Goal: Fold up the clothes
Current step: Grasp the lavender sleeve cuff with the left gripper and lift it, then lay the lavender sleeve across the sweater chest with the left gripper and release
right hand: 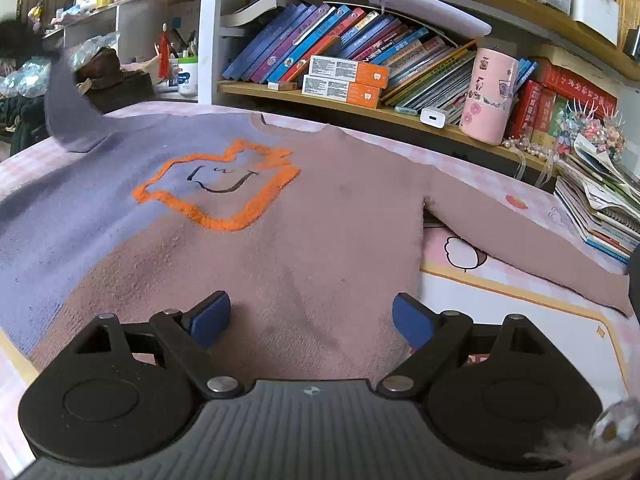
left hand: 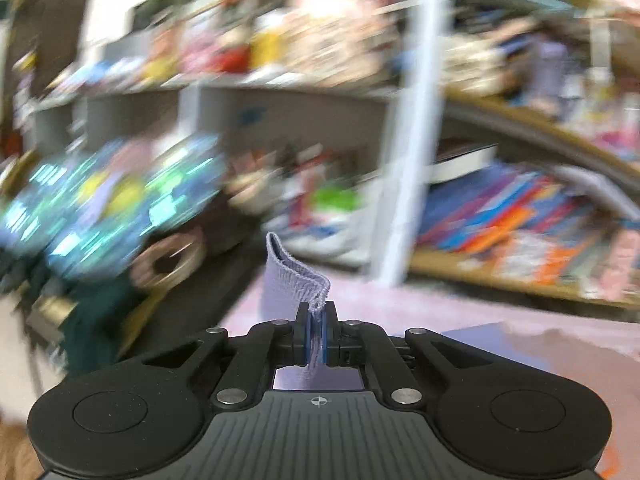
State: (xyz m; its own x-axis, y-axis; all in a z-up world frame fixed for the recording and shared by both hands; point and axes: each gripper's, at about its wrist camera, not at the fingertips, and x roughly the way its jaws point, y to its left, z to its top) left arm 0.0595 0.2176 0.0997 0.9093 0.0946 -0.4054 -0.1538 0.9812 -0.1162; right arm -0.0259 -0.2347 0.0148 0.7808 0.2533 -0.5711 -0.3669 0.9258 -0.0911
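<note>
So, left gripper (left hand: pixel 318 330) clamped tight on the ribbed lilac cuff (left hand: pixel 298 280) of the sweater's sleeve, blue pads (left hand: pixel 312 336) squeezing a thin fold that sticks up past the fingertips. Everything behind it smeared with blur, just colourful shelves. From the right wrist camera: sweater (right hand: pixel 280 232) spread flat, front up, on a pink cartoon-print mat (right hand: pixel 500 312), lilac on the left half and dusty pink on the right, with an orange fuzzy outline and a little drawn face (right hand: pixel 218 184) on the chest. Lilac sleeve (right hand: pixel 70 112) lifted off the mat at upper left, pink sleeve (right hand: pixel 520 236) lying stretched out to the right. Right gripper (right hand: pixel 312 320) wide open above the pink hem, nothing between the pads. Bookshelf (right hand: pixel 360 108) right behind, with leaning books (right hand: pixel 320 40) and a pink canister (right hand: pixel 488 96).
</note>
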